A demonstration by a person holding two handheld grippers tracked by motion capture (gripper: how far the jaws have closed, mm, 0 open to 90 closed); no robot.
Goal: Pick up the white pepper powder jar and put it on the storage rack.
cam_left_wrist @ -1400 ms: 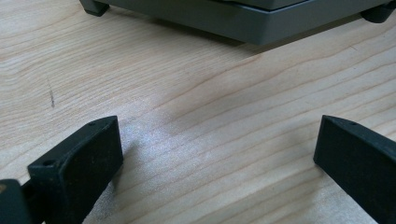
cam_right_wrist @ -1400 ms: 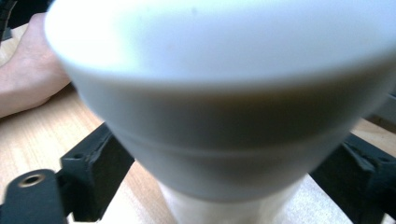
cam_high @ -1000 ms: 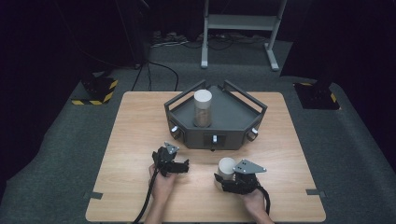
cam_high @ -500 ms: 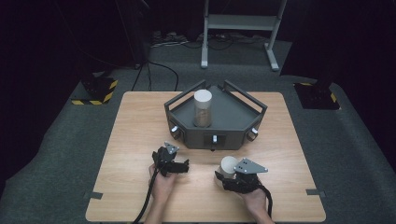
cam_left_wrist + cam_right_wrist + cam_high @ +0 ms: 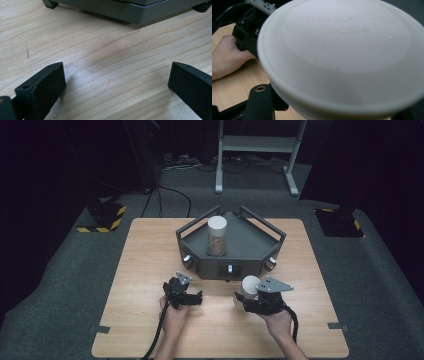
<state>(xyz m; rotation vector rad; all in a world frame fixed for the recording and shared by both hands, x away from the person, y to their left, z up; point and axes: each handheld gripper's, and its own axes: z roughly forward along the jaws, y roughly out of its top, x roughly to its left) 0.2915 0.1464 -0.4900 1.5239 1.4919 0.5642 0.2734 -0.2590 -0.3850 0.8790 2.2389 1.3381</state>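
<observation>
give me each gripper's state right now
left gripper: open, nothing between its fingers.
right gripper: shut on the white-lidded jar.

Surface (image 5: pixel 150 270): you work at a pale wood-grain top, rectangular, standing on grey carpet floor (image 5: pixel 65 285).
On the surface: a dark grey angular tray (image 5: pixel 250 252) sits at centre back, resting on small feet; its near edge lies just ahead of your hands.
Tape: grey strips (image 5: pixel 100 329) mark the near corners, left and right.
Grain mark: a short dark scratch (image 5: pixel 27 52) shows in your left gripper view.
</observation>
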